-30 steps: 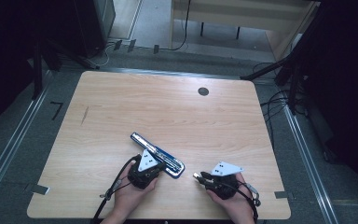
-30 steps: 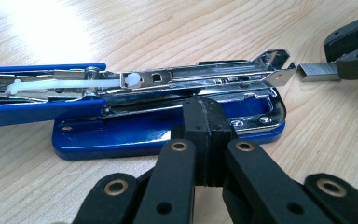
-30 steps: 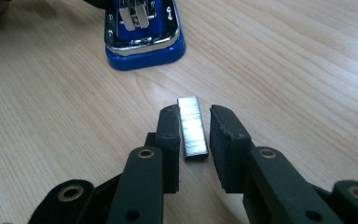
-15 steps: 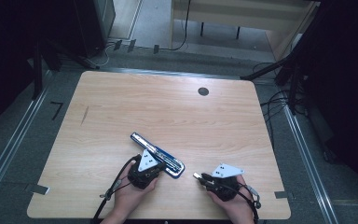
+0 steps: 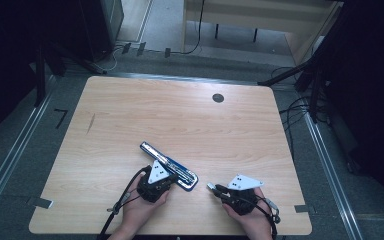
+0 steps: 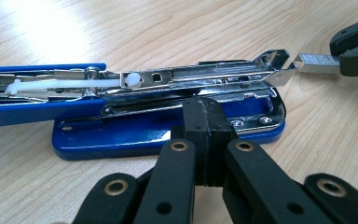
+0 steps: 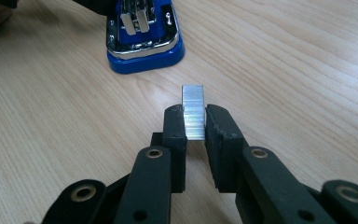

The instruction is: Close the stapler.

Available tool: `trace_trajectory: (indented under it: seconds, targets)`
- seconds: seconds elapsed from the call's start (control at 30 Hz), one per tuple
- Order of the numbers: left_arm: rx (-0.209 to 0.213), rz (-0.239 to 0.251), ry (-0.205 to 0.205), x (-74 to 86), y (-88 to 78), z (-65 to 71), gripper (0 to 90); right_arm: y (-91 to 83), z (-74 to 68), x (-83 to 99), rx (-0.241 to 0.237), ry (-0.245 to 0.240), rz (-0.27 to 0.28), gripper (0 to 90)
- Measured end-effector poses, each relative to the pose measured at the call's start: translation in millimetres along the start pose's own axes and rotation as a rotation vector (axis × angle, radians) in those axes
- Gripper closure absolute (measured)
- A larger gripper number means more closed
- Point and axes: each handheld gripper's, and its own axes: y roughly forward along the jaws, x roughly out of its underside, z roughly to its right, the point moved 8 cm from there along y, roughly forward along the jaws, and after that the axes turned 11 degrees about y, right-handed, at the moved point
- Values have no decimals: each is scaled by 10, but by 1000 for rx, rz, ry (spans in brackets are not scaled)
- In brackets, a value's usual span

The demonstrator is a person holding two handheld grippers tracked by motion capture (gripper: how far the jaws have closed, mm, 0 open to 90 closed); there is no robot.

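Right gripper (image 7: 195, 122) fingers have just been closing, clamped on silver staple strip (image 7: 194, 111); left gripper (image 6: 208, 122) fingers shut, steadying open blue stapler (image 6: 168, 116). Loading step: next, align strip with magazine channel.

Light wood-grain tabletop (image 5: 180, 120), rounded corners, fills middle of high view. Round dark cable hole (image 5: 218, 98) in tabletop, upper right of centre. Short dark mark (image 5: 91, 123) on wood at left. Grey floor (image 5: 10, 150) around. Black cables (image 5: 300, 107) on floor at right edge. Pale wooden furniture (image 5: 260, 20) at top. Dark cabinet (image 5: 92, 25) upper left.
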Motion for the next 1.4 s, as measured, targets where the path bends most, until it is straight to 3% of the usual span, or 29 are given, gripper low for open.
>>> trace_trajectory:
  seconds: [0.5, 1.4]
  targets:
    - [0, 0, 0, 0, 0, 1, 900, -52, -31, -158, 17, 2, 10, 800]
    - [0, 0, -3, 0, 0, 1, 900, -24, -209, -532, -3, -45, 39, 800]
